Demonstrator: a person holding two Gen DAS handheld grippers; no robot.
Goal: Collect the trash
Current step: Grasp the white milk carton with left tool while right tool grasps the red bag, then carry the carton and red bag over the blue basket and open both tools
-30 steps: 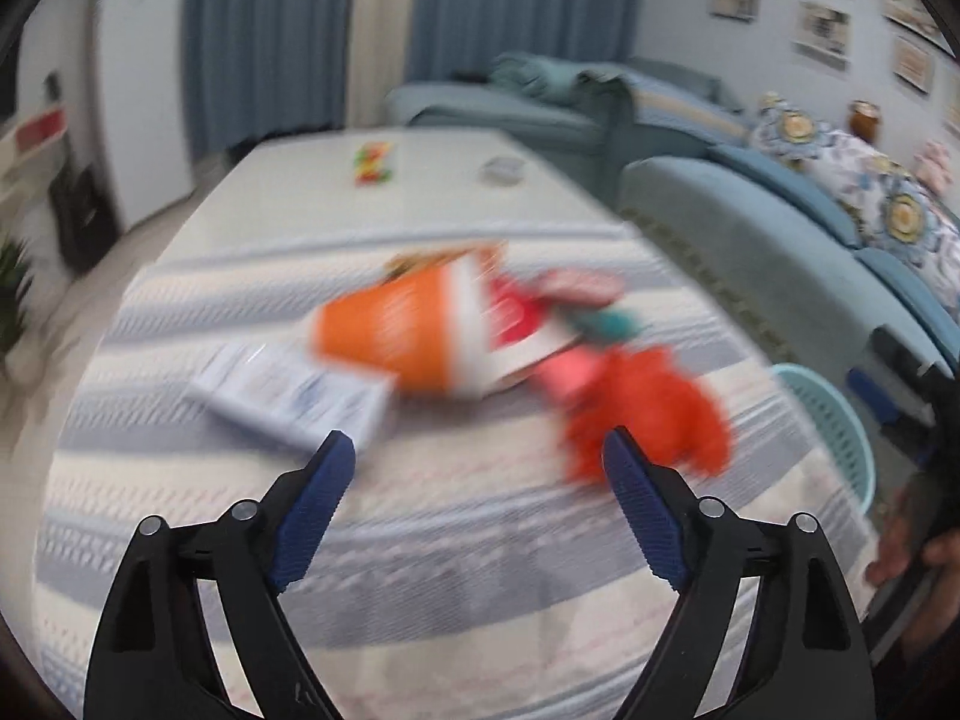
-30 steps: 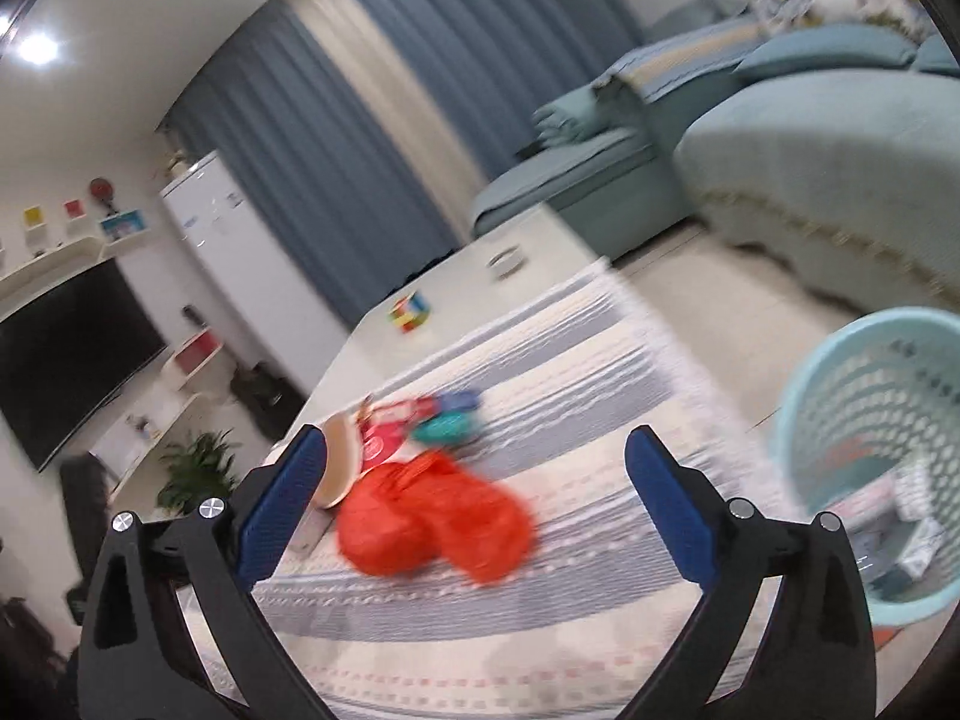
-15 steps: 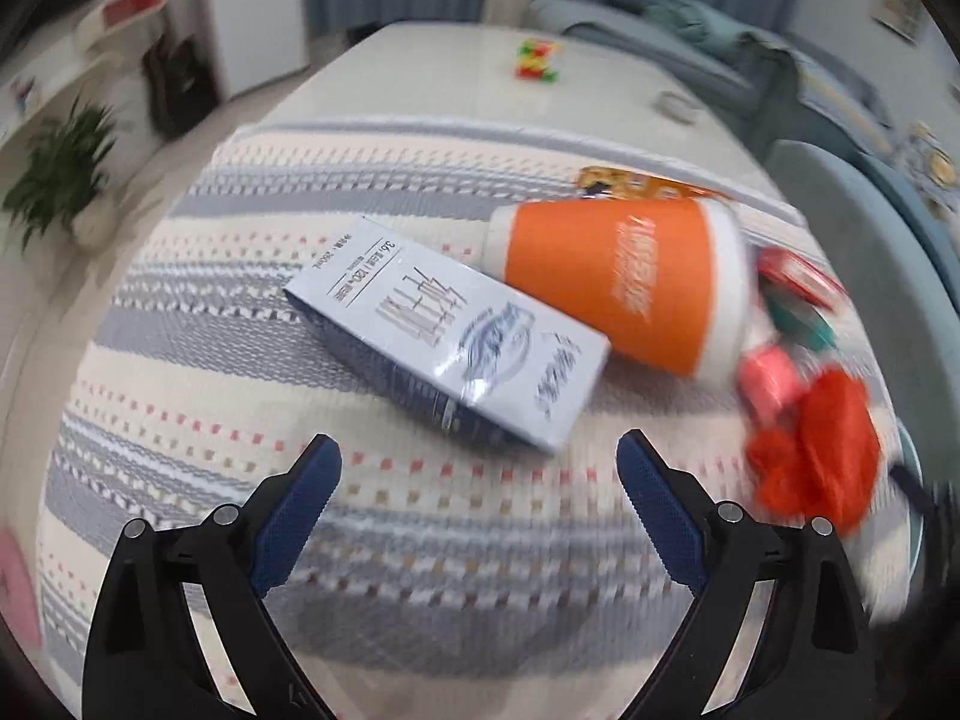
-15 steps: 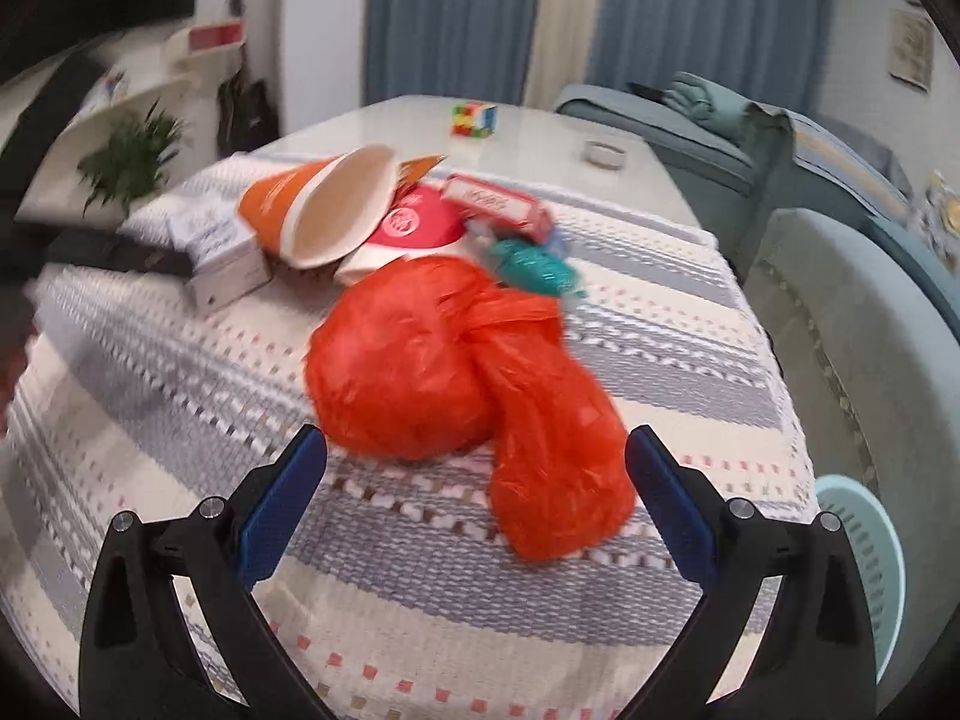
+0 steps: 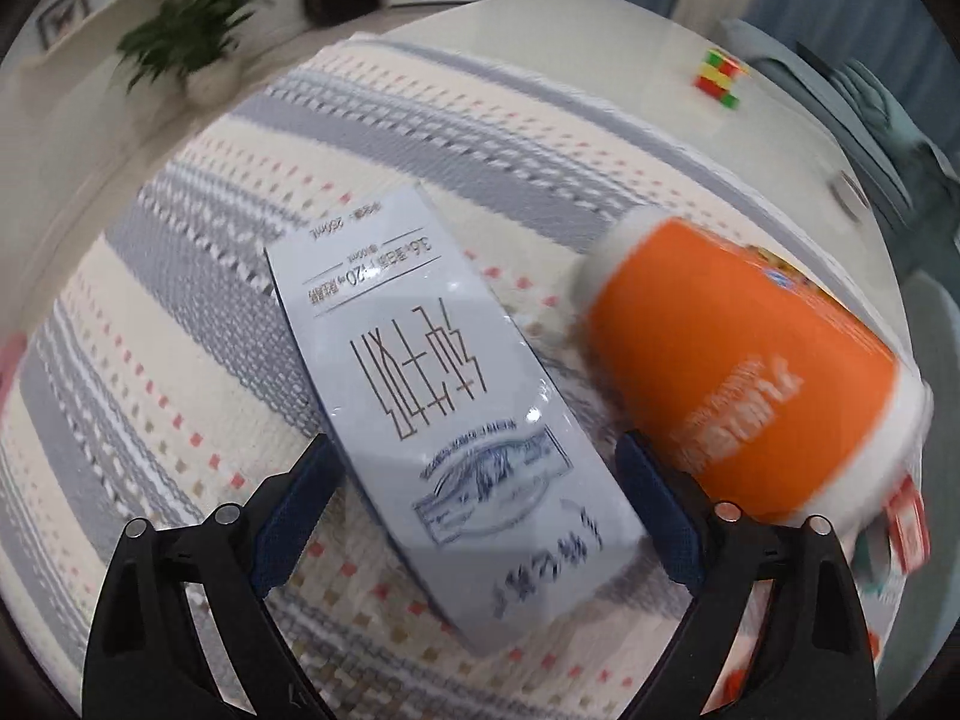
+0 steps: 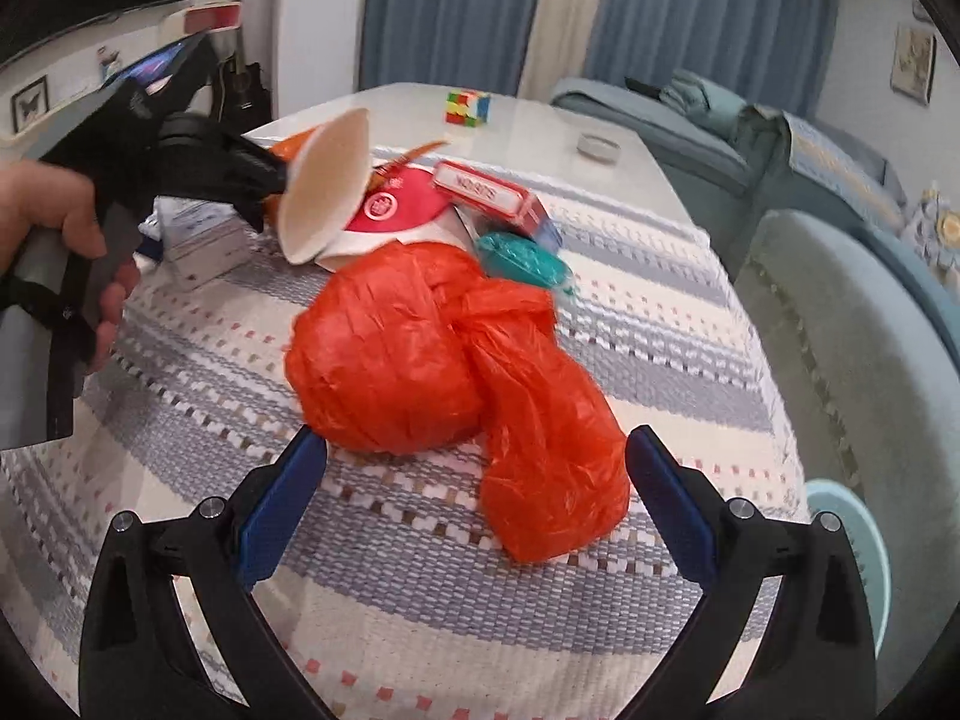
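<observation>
I am positioning my left tool point(image 5: 474, 507), jaws spread open, astride the pale carton point(image 5: 444, 396) lying flat on the worktop point(image 5: 150, 360) beside the orange cup point(image 5: 744, 384). My right tool point(image 6: 474, 504), also open, is hovering before the red bag point(image 6: 444, 366). Next move, in my judgement: closing on the carton's long sides.
</observation>
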